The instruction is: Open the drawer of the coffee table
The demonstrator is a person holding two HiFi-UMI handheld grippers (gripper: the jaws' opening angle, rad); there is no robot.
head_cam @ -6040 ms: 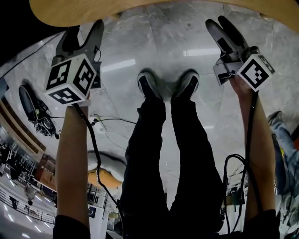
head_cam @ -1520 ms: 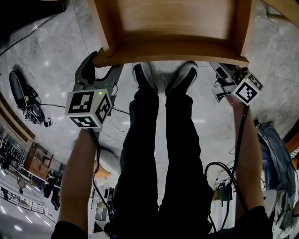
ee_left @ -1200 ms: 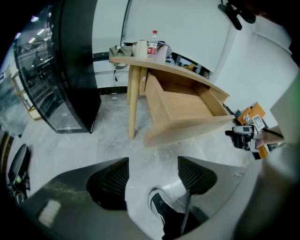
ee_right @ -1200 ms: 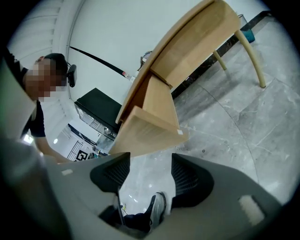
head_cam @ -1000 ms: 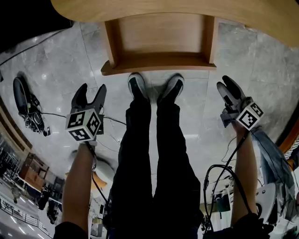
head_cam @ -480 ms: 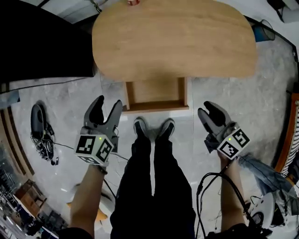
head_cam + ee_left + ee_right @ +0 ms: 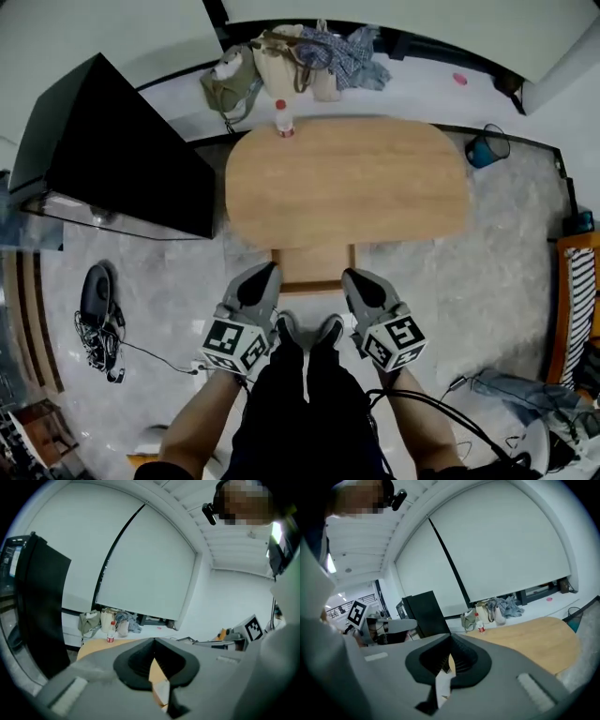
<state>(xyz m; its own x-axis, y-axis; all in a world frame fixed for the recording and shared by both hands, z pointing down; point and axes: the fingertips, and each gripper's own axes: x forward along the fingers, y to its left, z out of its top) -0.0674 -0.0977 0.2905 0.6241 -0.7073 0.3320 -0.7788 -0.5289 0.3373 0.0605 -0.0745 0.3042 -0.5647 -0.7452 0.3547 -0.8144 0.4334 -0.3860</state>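
Observation:
The coffee table (image 7: pixel 347 178) has an oval wooden top. Its drawer (image 7: pixel 314 266) stands pulled out at the near edge, wooden and seemingly empty. Held high above the floor, my left gripper (image 7: pixel 265 275) hangs just left of the drawer's front, my right gripper (image 7: pixel 355 279) just right of it, neither touching it. Both have just been closing and are now shut with nothing between the jaws. In the left gripper view the left gripper (image 7: pixel 153 642) points over the tabletop (image 7: pixel 101 645). The right gripper (image 7: pixel 450 638) does the same over the tabletop (image 7: pixel 534 641).
A black cabinet (image 7: pixel 112 150) stands left of the table. Bags and clothes (image 7: pixel 281 56) lie by the far wall, and a bottle (image 7: pixel 281 120) stands on the table's far edge. A blue bin (image 7: pixel 485 150) is at the right, with cables and gear (image 7: pixel 98 314) on the floor.
The drawer, shut six seconds ago, has been pulled out. Both grippers let go, rose away from the drawer front and drew together before the legs. Their jaws closed.

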